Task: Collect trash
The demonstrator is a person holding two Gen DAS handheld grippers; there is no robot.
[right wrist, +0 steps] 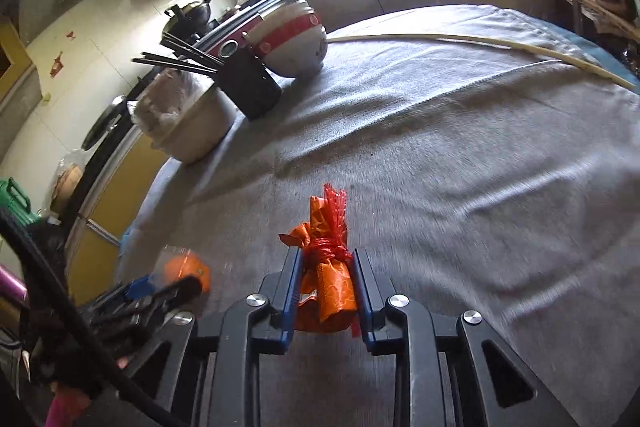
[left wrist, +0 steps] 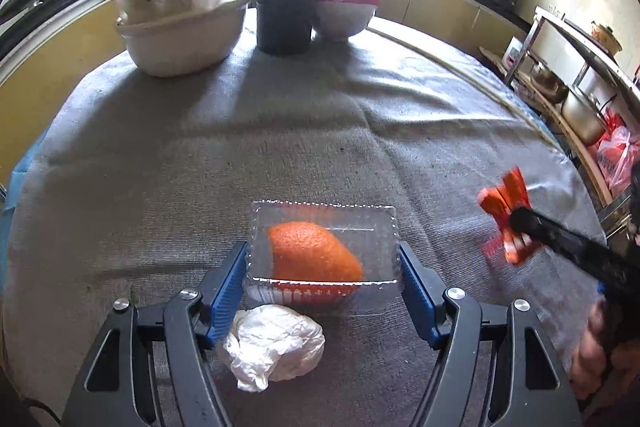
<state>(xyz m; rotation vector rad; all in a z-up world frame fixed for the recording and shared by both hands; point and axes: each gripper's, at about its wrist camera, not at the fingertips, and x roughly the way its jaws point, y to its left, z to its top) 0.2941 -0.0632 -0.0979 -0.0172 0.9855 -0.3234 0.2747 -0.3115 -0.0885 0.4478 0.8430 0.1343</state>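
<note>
My left gripper (left wrist: 322, 269) is shut on a clear plastic box (left wrist: 324, 223) that holds an orange peel (left wrist: 314, 253), its blue pads pressed on the box's two sides above the grey cloth. A crumpled white tissue (left wrist: 274, 347) lies on the cloth under the box. My right gripper (right wrist: 326, 285) is shut on an orange snack wrapper (right wrist: 326, 267) tied with red mesh, held above the table. The wrapper also shows in the left wrist view (left wrist: 506, 219), to the right of the box. The box appears at lower left in the right wrist view (right wrist: 186, 267).
A beige bin (left wrist: 180, 39) lined with a plastic bag and holding white trash stands at the far left of the round table (left wrist: 360, 107). Beside it stand a black chopstick holder (left wrist: 284, 15) and a red-banded white bowl (left wrist: 346, 5). A metal rack (left wrist: 576, 75) is at right.
</note>
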